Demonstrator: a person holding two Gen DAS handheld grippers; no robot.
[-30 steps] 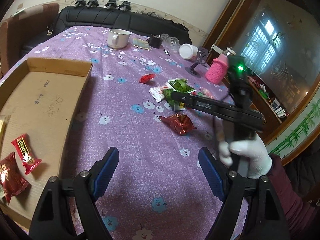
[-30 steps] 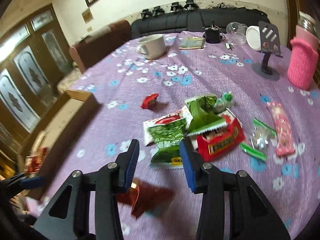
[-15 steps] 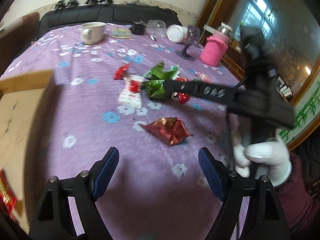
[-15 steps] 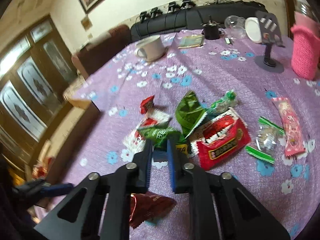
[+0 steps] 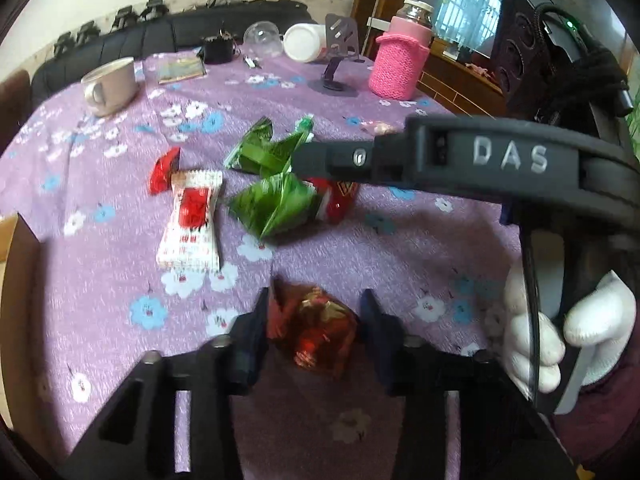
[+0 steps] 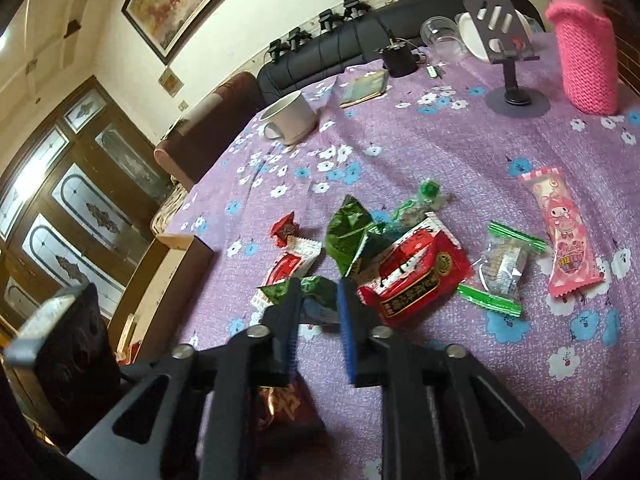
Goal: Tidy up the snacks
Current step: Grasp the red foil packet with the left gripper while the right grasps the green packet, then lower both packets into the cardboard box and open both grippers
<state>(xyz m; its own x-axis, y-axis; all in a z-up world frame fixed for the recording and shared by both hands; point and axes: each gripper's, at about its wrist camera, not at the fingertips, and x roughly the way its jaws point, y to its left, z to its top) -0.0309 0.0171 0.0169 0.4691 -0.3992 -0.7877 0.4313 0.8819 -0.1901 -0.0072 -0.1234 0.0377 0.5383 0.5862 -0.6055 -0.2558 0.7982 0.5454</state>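
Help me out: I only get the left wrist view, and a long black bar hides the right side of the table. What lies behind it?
Observer: A long pink plastic packet with a cartoon figure lies flat on the purple flowered tablecloth.
Operator: Anything beside it?
Observer: A clear plastic packet with green ends, between the pink one and a large red plastic packet.
Operator: And what is the bar's tip doing?
Observer: That bar is the right gripper. A crinkled green foil packet is pinched between its pads, and its jaws are just opening.
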